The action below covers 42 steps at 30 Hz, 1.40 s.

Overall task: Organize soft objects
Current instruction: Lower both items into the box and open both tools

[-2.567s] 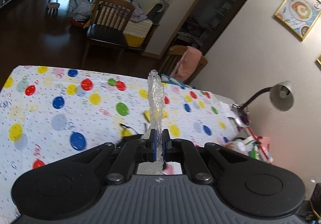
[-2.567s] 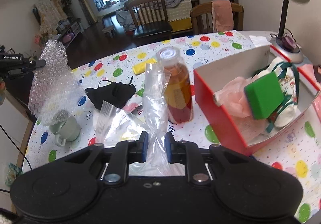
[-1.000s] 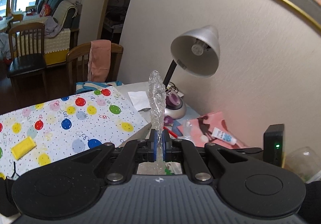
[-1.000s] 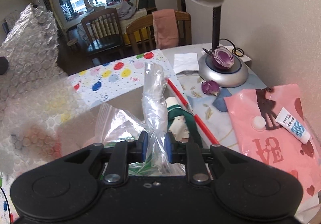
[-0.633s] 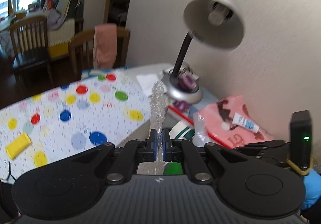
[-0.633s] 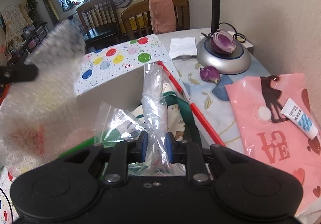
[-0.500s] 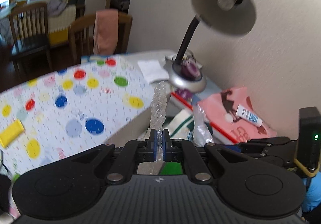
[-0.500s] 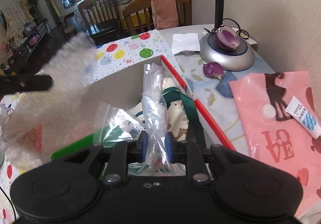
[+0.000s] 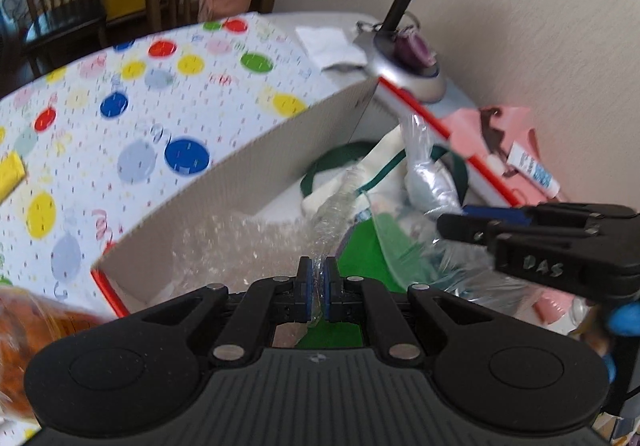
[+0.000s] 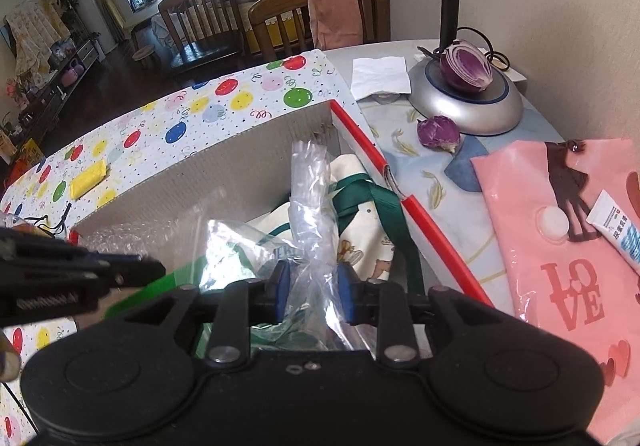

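Observation:
My left gripper (image 9: pixel 316 278) is shut on a sheet of bubble wrap (image 9: pixel 240 246), which hangs down into the red-rimmed cardboard box (image 9: pixel 240 162). My right gripper (image 10: pixel 312 286) has its jaws spread, with a clear plastic bag (image 10: pixel 312 198) standing loosely between them over the box (image 10: pixel 420 218). Inside the box lie a cream tote bag with green straps (image 10: pixel 372 206) and a green sponge (image 9: pixel 360 250). The right gripper shows in the left wrist view (image 9: pixel 452 224), and the left gripper shows at the left of the right wrist view (image 10: pixel 156 268).
A desk lamp base (image 10: pixel 468 102) carrying half a red onion (image 10: pixel 466 66) stands behind the box. A pink LOVE bag (image 10: pixel 560 246) with a small tube (image 10: pixel 616 226) lies to the right. A yellow sponge (image 10: pixel 88 174) lies on the balloon-print tablecloth (image 10: pixel 200 122). An amber bottle (image 9: pixel 32 330) is at left.
Both grippers have dropped toward the box. The bubble wrap now hangs inside it. My right gripper's jaws have spread apart, letting go of the plastic bag.

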Available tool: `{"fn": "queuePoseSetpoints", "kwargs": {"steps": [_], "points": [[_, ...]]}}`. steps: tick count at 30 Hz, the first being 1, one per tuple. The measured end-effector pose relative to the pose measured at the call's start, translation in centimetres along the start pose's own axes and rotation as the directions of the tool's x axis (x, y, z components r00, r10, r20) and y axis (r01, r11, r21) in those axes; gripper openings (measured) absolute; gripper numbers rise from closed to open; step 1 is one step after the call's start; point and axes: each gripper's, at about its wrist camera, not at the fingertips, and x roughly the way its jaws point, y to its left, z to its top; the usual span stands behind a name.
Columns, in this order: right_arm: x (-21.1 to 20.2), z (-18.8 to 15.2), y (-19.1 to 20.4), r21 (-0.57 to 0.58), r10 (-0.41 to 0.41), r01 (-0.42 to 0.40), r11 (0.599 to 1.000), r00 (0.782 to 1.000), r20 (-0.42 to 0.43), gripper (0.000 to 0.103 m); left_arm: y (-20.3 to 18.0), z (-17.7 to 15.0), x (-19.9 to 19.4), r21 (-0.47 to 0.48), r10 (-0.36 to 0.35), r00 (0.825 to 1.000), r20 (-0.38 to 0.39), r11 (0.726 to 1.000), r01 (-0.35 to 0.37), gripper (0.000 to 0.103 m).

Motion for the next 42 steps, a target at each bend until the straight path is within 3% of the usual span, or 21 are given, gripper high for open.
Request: {"fn": "queuePoseSetpoints", "kwargs": {"steps": [9,14,17,18,19,32,42], "points": [[-0.9,-0.2,0.6,-0.032,0.011,-0.01,0.999,1.0,0.019,0.038,-0.2,-1.2,0.2,0.033,0.032,0.999,-0.004,0.999,-0.032,0.006],[-1.6,-0.4,0.5,-0.039,0.018,-0.017,0.999,1.0,0.026,0.052,-0.3,-1.5,-0.6,0.037,0.018,1.0,0.023,0.999,-0.019,0.011],[-2.2,-0.6,0.6,-0.043,0.025,-0.023,0.999,0.999,0.035,0.056,-0.5,-1.7,-1.2,0.041,0.027,0.999,0.044,0.999,-0.029,0.039],[-2.4,-0.6,0.6,-0.042,0.028,-0.027,0.999,0.999,0.037,0.056,-0.5,-1.7,-1.4,0.039,0.028,0.998,0.052,0.999,-0.03,0.06],[-2.6,-0.6,0.6,-0.042,0.032,-0.031,0.999,0.999,0.038,0.056,-0.5,-1.8,-1.7,0.034,0.027,0.998,0.06,0.999,-0.029,0.072],[-7.8,-1.5,1.8,-0.082,0.094,-0.084,0.993,0.988,0.122,0.068,-1.3,-3.2,-7.5,0.05,-0.056,0.985,0.162,0.998,0.049,0.072],[-12.7,-2.5,4.6,-0.108,0.149,-0.129,0.986,0.967,0.205,0.079,-0.2,-5.5,-14.4,0.075,-0.08,0.959,0.272,0.995,0.062,0.073]]}}
